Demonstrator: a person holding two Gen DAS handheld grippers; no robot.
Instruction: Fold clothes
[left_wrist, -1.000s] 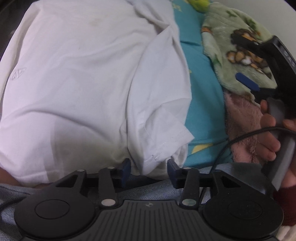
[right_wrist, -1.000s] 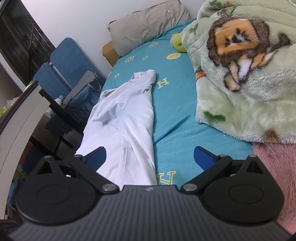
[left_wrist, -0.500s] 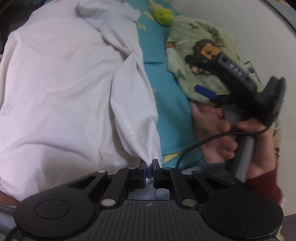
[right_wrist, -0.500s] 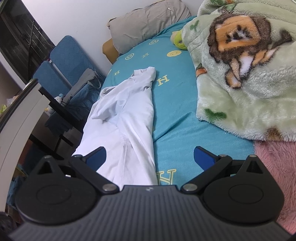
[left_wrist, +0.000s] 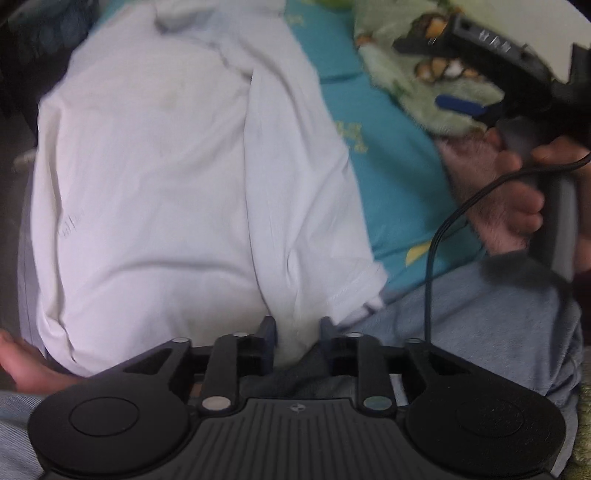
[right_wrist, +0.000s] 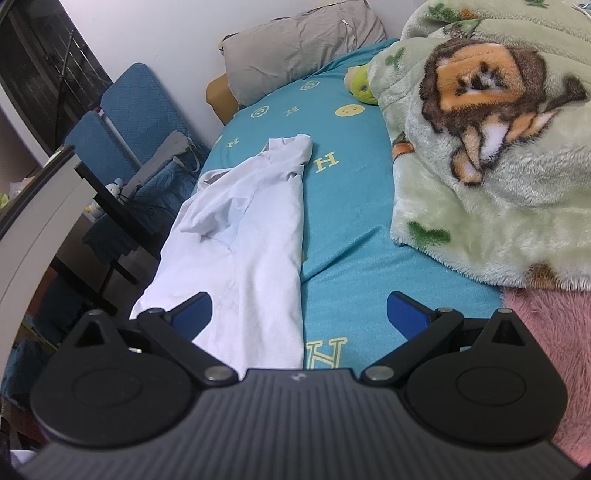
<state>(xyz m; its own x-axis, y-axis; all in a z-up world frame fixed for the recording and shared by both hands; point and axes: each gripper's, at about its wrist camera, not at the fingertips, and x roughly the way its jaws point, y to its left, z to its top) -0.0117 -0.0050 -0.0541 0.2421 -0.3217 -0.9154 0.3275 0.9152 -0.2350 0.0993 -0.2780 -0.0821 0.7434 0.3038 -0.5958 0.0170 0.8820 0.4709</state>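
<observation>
A white T-shirt (left_wrist: 166, 177) lies spread on the teal bed sheet (left_wrist: 391, 184), with its right side folded in and a sleeve hem (left_wrist: 354, 291) near me. My left gripper (left_wrist: 294, 332) is open, its fingers either side of the shirt's near edge, not clamped on it. The view is blurred. My right gripper (right_wrist: 299, 310) is open and empty, held above the bed over the shirt (right_wrist: 255, 251) and sheet (right_wrist: 351, 229). It also shows in the left wrist view (left_wrist: 480, 107), held in a hand at the right.
A green fleece blanket with a lion print (right_wrist: 487, 140) and a pink fluffy blanket (right_wrist: 550, 332) cover the bed's right side. A grey pillow (right_wrist: 303, 40) and a green plush toy (right_wrist: 360, 85) lie at the head. Blue chairs (right_wrist: 129, 122) and a desk edge (right_wrist: 44, 206) stand left. My denim-clad legs (left_wrist: 461, 317) are close.
My left gripper was shut on the sleeve hem half a second ago; it has opened and let the hem drop onto the shirt. The right gripper has barely moved.
</observation>
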